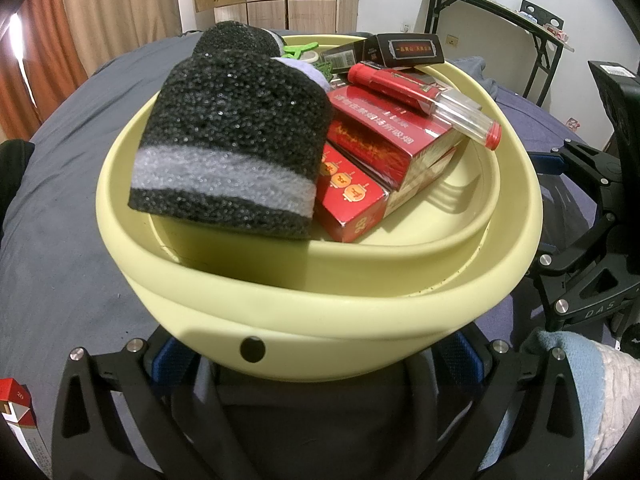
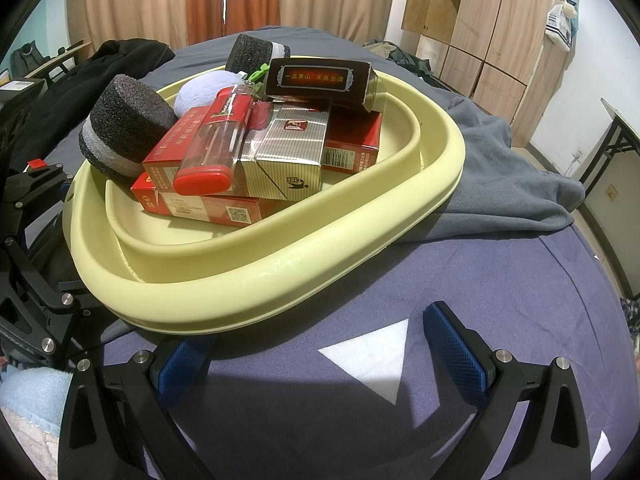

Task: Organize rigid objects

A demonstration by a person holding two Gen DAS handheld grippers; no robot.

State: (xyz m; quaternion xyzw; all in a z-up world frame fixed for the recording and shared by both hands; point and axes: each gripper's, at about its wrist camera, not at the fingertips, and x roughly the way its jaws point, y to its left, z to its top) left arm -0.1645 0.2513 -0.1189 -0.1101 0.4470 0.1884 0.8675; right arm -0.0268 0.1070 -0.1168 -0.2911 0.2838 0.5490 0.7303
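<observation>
A pale yellow basin (image 1: 320,304) rests on the bed, right in front of my left gripper (image 1: 316,354). The jaws are open, with the basin's near wall between and above the blue pads (image 1: 172,356). Inside lie a black and grey sponge (image 1: 228,136), stacked red cigarette boxes (image 1: 384,136), a red lighter (image 1: 424,96) with a clear body, and a dark box (image 1: 412,50). My right gripper (image 2: 320,356) is open over the blue sheet, holding nothing, beside the basin (image 2: 320,248). Its left pad (image 2: 184,368) sits under the rim. A striped silver pack (image 2: 288,148) lies among the boxes.
A grey blanket (image 2: 500,172) is bunched behind the basin and black clothing (image 2: 100,68) lies at the far left. A loose red and white pack (image 1: 16,412) lies by my left gripper. Wardrobes (image 2: 480,20) and a folding table (image 1: 500,12) line the walls.
</observation>
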